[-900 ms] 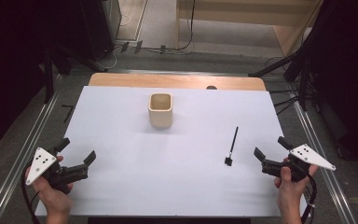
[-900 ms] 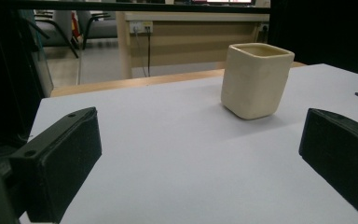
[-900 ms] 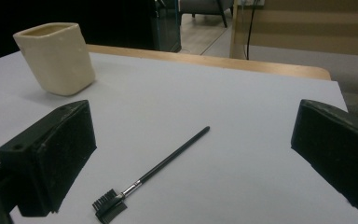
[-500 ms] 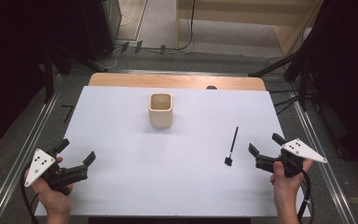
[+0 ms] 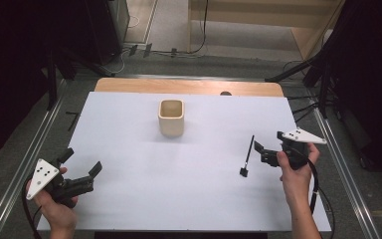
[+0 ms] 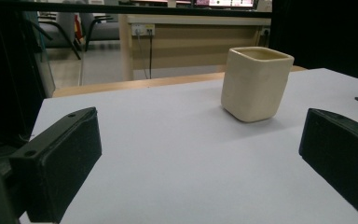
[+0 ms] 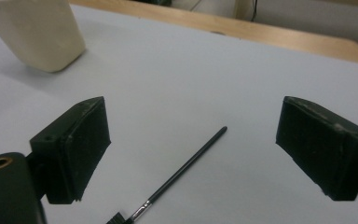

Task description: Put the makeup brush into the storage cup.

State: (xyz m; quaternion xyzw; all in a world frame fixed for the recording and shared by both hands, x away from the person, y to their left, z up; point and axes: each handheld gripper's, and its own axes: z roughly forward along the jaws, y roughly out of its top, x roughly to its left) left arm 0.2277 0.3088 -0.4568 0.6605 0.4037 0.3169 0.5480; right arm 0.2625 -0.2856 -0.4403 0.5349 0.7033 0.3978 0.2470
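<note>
The table (image 5: 129, 199) carries a white sheet over most of its top, with a strip of bare wood along the far edge.

A cream square cup (image 5: 171, 117) stands upright on the far centre of the table, mouth up. In the left gripper view the cup (image 6: 256, 83) appears beyond and between the jaws, well apart from them. In the right gripper view its lower part (image 7: 37, 32) sits at the upper left.

The left tool (image 5: 82, 173) is held at the near left corner of the table. Its jaws stand wide open with nothing between them; bare table surface lies in the gap.

The right tool (image 5: 258, 151) is held at the right side of the table, jaws pointing left. Its jaws stand wide open and grip nothing.

A thin black paintbrush (image 5: 247, 155) lies flat on the table, right of centre, just left of the right tool. Its handle tip points to the far side; its dark brush end is the nearer end. In the right gripper view the paintbrush (image 7: 186, 168) lies on the table in the gap between the two jaws, below them, touching neither. A short metal ferrule joins handle and brush end. The paintbrush lies well apart from the cup.
</note>
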